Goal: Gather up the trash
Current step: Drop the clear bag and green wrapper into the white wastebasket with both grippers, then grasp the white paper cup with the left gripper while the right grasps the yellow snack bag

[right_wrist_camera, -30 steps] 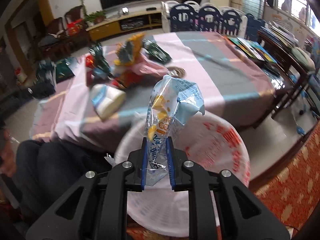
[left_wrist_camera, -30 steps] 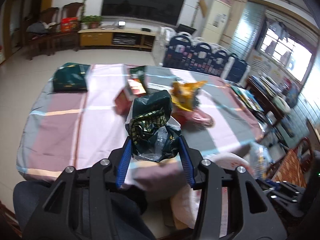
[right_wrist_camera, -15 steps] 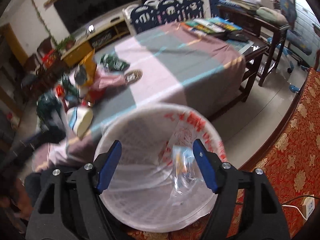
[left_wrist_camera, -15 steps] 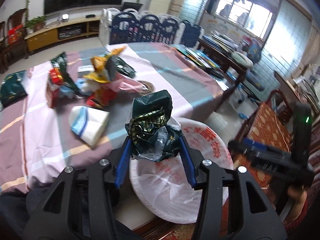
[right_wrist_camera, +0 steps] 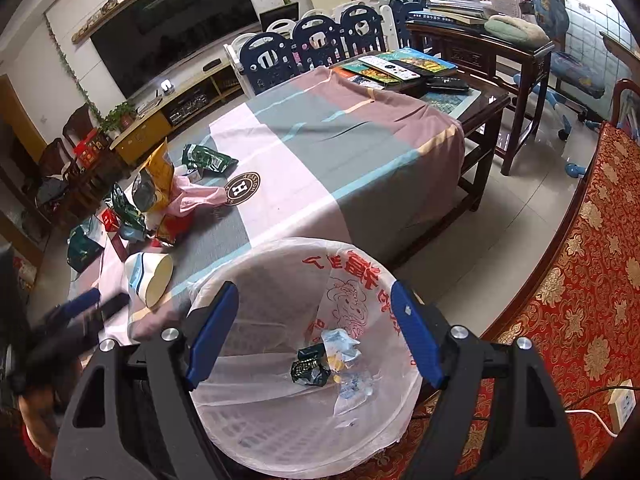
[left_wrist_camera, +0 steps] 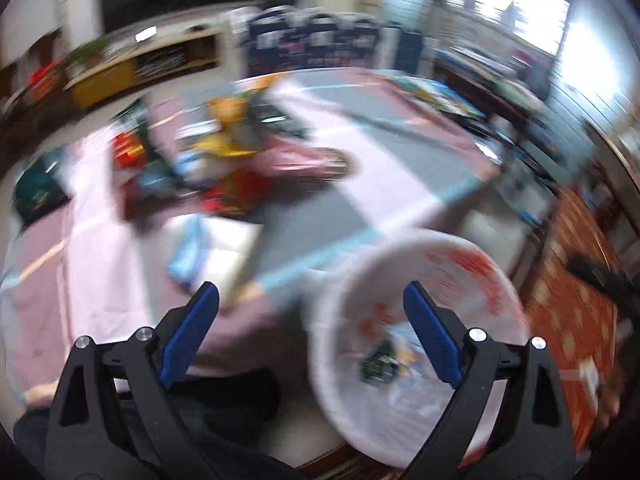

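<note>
A white bin (right_wrist_camera: 280, 246) lined with a translucent red-printed bag stands on the floor by the table. In it lie a dark green wrapper (right_wrist_camera: 308, 368) and a clear blue-and-yellow wrapper (right_wrist_camera: 344, 344). My right gripper (right_wrist_camera: 314, 292) hovers over the bin, jaws opening, nothing between them. In the blurred left wrist view my left gripper (left_wrist_camera: 311, 292) is over the bin's left rim (left_wrist_camera: 440, 240) and the table edge, its jaws opening and empty. The green wrapper (left_wrist_camera: 378, 364) shows in the bin there. More wrappers (right_wrist_camera: 160, 200) are piled on the tablecloth, with a white tub (right_wrist_camera: 150, 276) lying near the edge.
The striped tablecloth (right_wrist_camera: 320, 160) carries books and remotes (right_wrist_camera: 400, 68) at its far end. A red patterned seat (right_wrist_camera: 580, 280) is right of the bin, with a power strip (right_wrist_camera: 622, 404) on it. A dark wooden side table (right_wrist_camera: 480, 56) stands behind. The person's dark trousers (left_wrist_camera: 224, 404) are below left.
Both grippers have let go of their wrappers, which now lie in the bin, and both stand wide. The left gripper has swung left from above the bin toward the table edge.
</note>
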Demonstrator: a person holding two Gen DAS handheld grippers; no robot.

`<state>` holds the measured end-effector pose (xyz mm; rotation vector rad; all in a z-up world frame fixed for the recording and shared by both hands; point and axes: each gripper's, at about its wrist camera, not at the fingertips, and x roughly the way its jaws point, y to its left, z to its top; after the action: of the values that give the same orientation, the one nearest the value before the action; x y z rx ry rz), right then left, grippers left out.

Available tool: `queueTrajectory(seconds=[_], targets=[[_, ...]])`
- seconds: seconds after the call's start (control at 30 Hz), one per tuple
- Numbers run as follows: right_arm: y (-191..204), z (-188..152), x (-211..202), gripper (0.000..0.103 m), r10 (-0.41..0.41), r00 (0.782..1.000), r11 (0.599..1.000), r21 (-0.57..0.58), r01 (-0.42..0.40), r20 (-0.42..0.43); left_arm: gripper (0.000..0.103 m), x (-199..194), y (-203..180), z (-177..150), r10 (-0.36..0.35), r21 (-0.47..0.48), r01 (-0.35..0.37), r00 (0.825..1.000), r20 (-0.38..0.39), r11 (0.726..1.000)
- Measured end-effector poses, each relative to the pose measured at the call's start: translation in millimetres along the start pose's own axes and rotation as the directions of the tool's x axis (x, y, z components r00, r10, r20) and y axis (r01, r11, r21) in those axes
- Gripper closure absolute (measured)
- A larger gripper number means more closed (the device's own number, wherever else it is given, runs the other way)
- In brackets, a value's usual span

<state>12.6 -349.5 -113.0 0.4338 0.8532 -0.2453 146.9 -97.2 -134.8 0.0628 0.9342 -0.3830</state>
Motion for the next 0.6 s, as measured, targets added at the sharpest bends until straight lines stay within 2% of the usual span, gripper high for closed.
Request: queueTrajectory(seconds=[0.1, 0.17, 0.23, 0.37, 0.53, 0.57, 0.6], targets=[[2, -1, 6, 0.026, 0.007, 1.0, 1.0, -0.001, -0.007, -0.016, 0.01, 24, 60, 18, 0.046, -0.198, -0.048, 0.999, -0.016, 0.979], [4, -3, 12, 0.026, 0.009, 0.999, 1.0, -0.002, -0.009, -0.031, 0.01, 41, 83, 25, 0.049, -0.267, -0.063, 0.997, -0.058, 0.962], [6, -3, 18, 0.026, 0.013, 0.999, 1.0, -0.004, -0.013, -0.045, 0.01, 59, 96, 28, 0.038, -0.296, -0.066, 0.994, -0.098, 0.953], [11, -4, 29, 0.026, 0.02, 0.998, 1.0, -0.008, -0.02, -0.065, 0.01, 87, 94, 26, 0.036, -0.299, -0.081, 0.988, -0.153, 0.951], [21, -3, 41, 0.026, 0.031, 0.997, 0.999, -0.022, -0.033, -0.075, 0.01, 117, 92, 25, 0.014, -0.368, -0.089, 0.98, -0.201, 0.925], [24, -3, 42, 0.026, 0.037, 0.996, 0.999, -0.023, -0.039, -0.076, 0.012, 120, 92, 24, 0.016, -0.375, -0.094, 0.979, -0.205, 0.922], [27, -2, 45, 0.026, 0.045, 0.996, 0.999, -0.024, -0.047, -0.078, 0.022, 123, 94, 24, 0.015, -0.383, -0.093, 0.979, -0.202, 0.919]])
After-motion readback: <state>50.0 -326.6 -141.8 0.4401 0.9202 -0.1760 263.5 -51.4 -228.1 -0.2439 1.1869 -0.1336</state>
